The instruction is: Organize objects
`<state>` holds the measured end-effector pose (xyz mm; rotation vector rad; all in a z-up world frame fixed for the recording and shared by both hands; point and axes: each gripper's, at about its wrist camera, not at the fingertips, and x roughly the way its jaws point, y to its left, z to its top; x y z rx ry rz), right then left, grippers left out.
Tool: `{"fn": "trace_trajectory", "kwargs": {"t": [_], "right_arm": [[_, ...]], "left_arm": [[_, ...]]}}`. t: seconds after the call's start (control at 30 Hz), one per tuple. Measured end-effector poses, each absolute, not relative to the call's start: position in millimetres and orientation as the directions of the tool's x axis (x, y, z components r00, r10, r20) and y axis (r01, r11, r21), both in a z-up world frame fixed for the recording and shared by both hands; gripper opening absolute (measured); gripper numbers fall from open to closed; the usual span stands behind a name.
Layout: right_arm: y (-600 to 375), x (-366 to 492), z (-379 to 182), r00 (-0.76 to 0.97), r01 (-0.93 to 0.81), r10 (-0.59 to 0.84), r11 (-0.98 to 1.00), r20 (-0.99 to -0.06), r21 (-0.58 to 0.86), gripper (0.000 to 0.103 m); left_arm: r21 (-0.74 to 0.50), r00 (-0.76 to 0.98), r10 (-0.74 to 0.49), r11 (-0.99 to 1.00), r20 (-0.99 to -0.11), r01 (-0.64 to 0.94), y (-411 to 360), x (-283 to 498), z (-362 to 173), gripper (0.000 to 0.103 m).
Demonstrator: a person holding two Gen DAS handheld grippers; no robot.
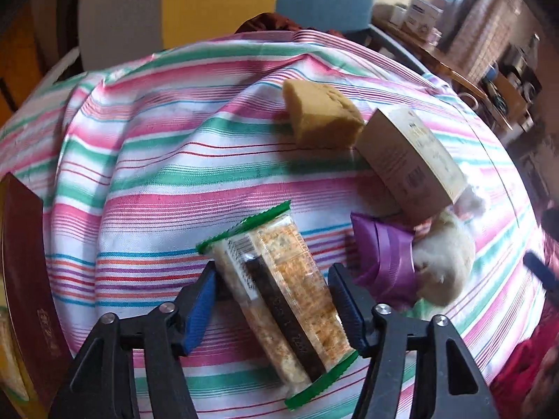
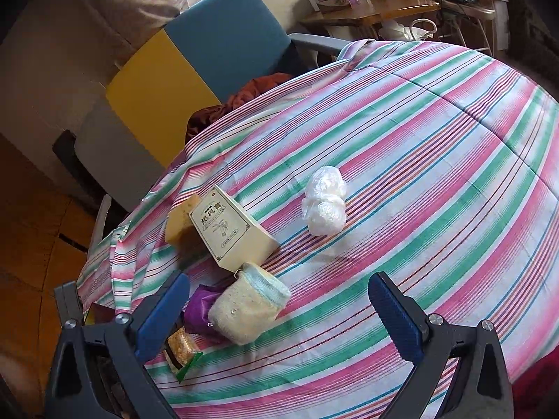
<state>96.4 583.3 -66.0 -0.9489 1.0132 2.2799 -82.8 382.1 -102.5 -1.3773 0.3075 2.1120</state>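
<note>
Both hand-held grippers angle down: left (image 1: 272, 289) straddles the cracker packet (image 1: 279, 296), pads apart; right (image 2: 279, 314) gapes.

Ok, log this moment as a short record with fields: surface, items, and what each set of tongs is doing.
surface: striped cloth
left tongs: around the cracker pack, pads not clearly pressing on it
right tongs: open, nothing between them
cracker pack: lying flat, green sealed ends
cluster: tan block beside cream box; purple wrapper against knitted pouch
apart: white plastic bundle, alone on the cloth
</note>
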Motion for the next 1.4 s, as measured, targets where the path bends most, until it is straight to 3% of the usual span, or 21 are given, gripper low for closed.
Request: {"fn": "trace_trajectory", "kwargs": {"t": [0.1,0.17,0.63,1.0,1.2,1.4], "right_arm": [[584.7,97.2,-65.2,-0.649,-0.648,0.145,-0.619,-0.747,0.444,0.103],[586.0,98.2,-65.2,-0.647,-0.653,0.149,-0.615,-0.747,0.443,0.103],[588.1,96.9,-72.7,-0.599,-0.687,0.171,-0.612,-0.783,0.392,0.103],[568.4,73.6,-73.2,-0.562,-0.632,0.130,-0.704,-0.817,0.323,0.098],[554.9,14.8,-57.3,-0.514,-0.499,0.142,-0.852,-0.846,0.160,0.098],[559.6,-48.4,-80.6,-0.375,-0.439,0.209,-0.898,-0.903,-0.025,0.101]], "left_arm": [[-0.123,-0.294,0.362,-0.789,-0.885,-0.602,369.7,-78.4,-101.2,0.045],[-0.128,-0.282,0.369,-0.777,-0.886,-0.616,360.8,-72.7,-99.8,0.043],[-0.013,-0.346,0.428,-0.644,-0.835,-0.765,327.1,20.7,-102.2,0.043],[-0.069,-0.332,0.494,-0.632,-0.804,-0.772,321.6,17.9,-104.8,0.043],[-0.088,-0.328,0.510,-0.632,-0.795,-0.770,319.7,17.3,-106.8,0.043],[-0.105,-0.316,0.521,-0.629,-0.793,-0.770,318.6,15.5,-107.6,0.043]]}}
